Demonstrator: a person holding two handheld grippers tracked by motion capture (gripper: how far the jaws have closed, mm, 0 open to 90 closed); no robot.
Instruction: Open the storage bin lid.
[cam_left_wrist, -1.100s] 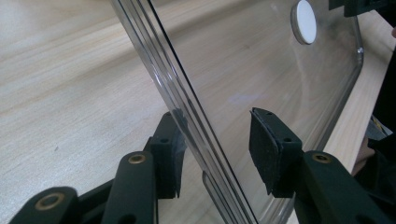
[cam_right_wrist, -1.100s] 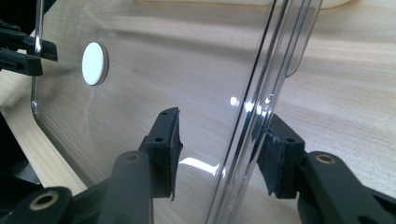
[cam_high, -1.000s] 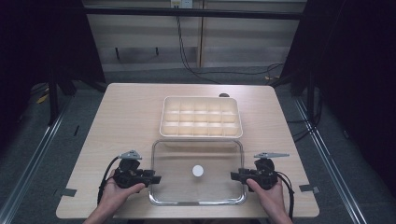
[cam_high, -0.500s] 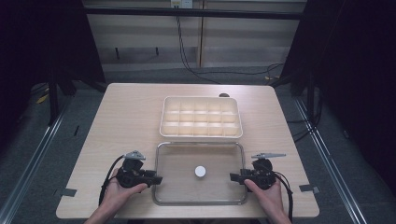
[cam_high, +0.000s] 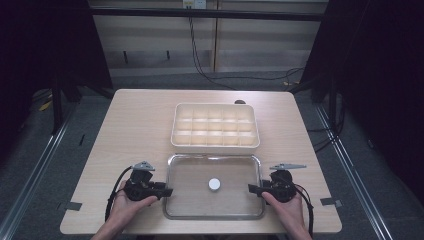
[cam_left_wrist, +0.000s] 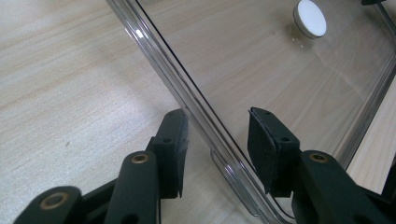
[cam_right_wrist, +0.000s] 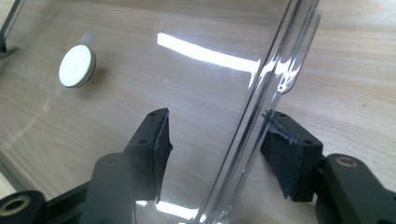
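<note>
1. Left claw (cam_high: 167, 191): jaws parted astride the left rim of the clear lid (cam_high: 235, 172); pads (cam_left_wrist: 266, 149) not pressing, released; has just been closing
2. Right claw (cam_high: 251, 188): jaws parted astride the right rim; one pad (cam_right_wrist: 159, 149) stands off the rim, the other sits close against it; released, has just been closing
3. Clear lid: flat on the worktop (cam_high: 130, 130), near edge, just in front of the compartment box (cam_high: 215, 125); long axis left to right; white knob (cam_high: 214, 184) up
4. Risk: the thin, slick rim may slip from one claw, tilting or dropping the lid
5. Risk: uneven lifting may knock the lid's far edge into the box
</note>
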